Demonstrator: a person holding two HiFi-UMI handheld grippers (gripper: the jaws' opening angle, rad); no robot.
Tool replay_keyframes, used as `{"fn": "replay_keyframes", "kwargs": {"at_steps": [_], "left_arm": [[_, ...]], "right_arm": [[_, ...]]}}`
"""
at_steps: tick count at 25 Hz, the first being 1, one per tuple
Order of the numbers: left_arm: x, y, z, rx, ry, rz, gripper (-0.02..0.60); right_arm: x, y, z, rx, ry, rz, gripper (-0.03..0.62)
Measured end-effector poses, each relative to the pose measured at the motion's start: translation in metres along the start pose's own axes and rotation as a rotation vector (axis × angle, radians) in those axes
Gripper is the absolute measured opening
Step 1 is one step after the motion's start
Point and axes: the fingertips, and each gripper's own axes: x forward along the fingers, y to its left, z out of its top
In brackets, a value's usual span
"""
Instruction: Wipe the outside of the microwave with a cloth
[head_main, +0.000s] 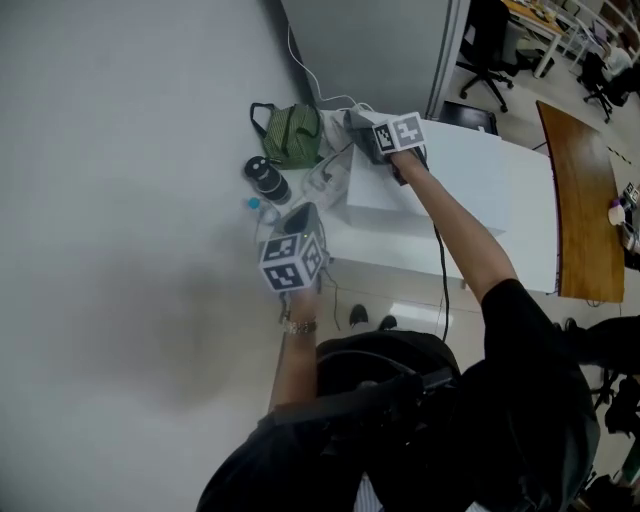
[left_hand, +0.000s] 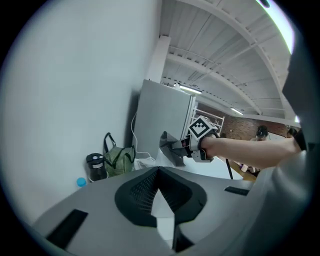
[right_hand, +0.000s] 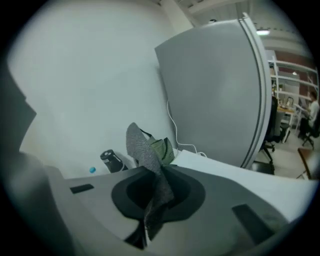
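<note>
Right fingers: my right gripper is pinched shut on a grey knitted cloth. One flap stands up past the tips and a tail hangs behind them.
Left fingers: my left gripper has its tips together with nothing between them, held well apart from the right.
Microwave: a white box-shaped microwave sits just under my right fingertips. I can't tell whether the cloth touches it.
Beyond the right tips: a green striped bag and a black bottle, off to the left by the wall.
Step in hand: I judge I'm bringing the cloth onto the microwave's top, near its back edge.
Next move: press the cloth flat and sweep it across the top, then the sides, keeping clear of the bag.
</note>
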Motion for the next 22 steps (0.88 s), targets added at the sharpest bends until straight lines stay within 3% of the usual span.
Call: {"fn": "replay_keyframes", "kwargs": {"at_steps": [5, 8, 13, 22], "left_arm": [[-0.017, 0.038, 0.005, -0.030, -0.016, 0.082, -0.008], [-0.015, 0.038, 0.004, -0.034, -0.012, 0.076, -0.008], [0.012, 0.009, 0.008, -0.018, -0.006, -0.008, -0.008], [0.052, -0.071, 0.004, 0.025, 0.017, -0.215, -0.008]], "right_arm": [[0.044, -0.042, -0.001, -0.171, 0.199, -0.184, 0.018], [0.040, -0.077, -0.015, -0.213, 0.237, -0.255, 0.021], [-0.013, -0.151, -0.039, -0.122, 0.218, -0.341, 0.021], [-0.160, -0.310, -0.128, 0.158, 0.209, -0.558, 0.021]]}}
